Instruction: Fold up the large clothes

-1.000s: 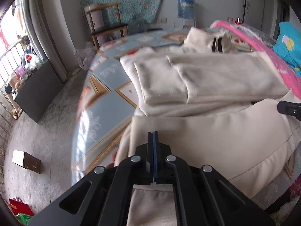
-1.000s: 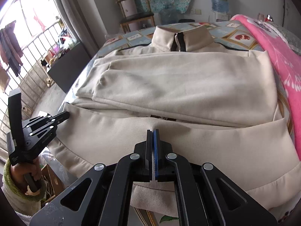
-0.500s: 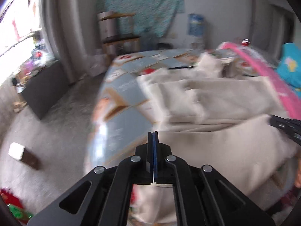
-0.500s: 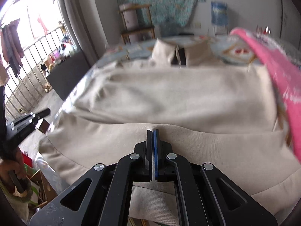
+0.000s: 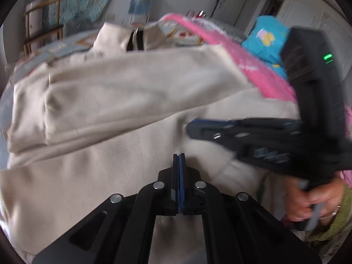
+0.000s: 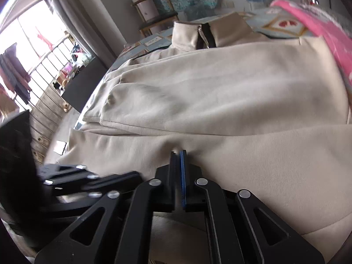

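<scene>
The cream jacket [image 6: 220,92] lay across the bed [image 6: 283,27], collar [image 6: 206,33] at the far end, sleeves folded over the chest, its lower part raised toward the cameras. The left tool [image 5: 178,156] was closed, jaws together on the hem fabric. The right tool [image 6: 178,154] was closed on the same hem, though a thin gap may have shown between its jaws; blur made this uncertain. The two tools stood near each other along one edge, so the outer hem corners probably hung unsupported and could sag or crease if the fold were carried forward. A loosening right grip would drop that side. The right tool's body [image 5: 275,138] crossed the left view, and the tools could collide. A pink blanket [image 6: 312,17] bordered the jacket on the right and might snag it. A wooden chair [image 6: 154,11] stood beyond the bed.
</scene>
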Demonstrator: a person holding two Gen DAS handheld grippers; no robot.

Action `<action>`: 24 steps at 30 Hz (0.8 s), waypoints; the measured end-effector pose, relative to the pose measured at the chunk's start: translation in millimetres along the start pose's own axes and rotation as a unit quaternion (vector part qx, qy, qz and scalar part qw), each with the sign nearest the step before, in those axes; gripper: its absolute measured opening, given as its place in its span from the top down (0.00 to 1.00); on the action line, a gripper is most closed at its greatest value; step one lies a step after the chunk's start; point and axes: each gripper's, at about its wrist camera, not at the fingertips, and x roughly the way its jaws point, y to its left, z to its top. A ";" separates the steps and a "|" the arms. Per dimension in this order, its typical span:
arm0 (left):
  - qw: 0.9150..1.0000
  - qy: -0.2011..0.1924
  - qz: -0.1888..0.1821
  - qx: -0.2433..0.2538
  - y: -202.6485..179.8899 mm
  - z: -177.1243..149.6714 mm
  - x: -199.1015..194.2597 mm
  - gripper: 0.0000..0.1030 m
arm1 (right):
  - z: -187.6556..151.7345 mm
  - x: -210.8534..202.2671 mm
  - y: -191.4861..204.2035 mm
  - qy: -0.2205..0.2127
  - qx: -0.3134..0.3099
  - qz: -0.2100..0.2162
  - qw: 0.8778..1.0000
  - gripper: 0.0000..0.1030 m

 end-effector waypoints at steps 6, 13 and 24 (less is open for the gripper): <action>1.000 0.006 0.005 -0.013 0.1 2.5 0.5 0.99 | 1.2 -57.0 -33.8 -0.046 0.044 -0.018 0.998 0.64; 1.000 0.005 0.013 -0.018 1.0 1.9 1.7 0.99 | -4.7 -106.5 -130.0 -0.052 0.122 -0.129 0.983 0.55; 0.998 -0.002 0.060 0.024 -9.7 3.8 2.8 0.99 | 4.6 -129.1 -100.0 -0.123 0.025 -0.211 0.970 1.00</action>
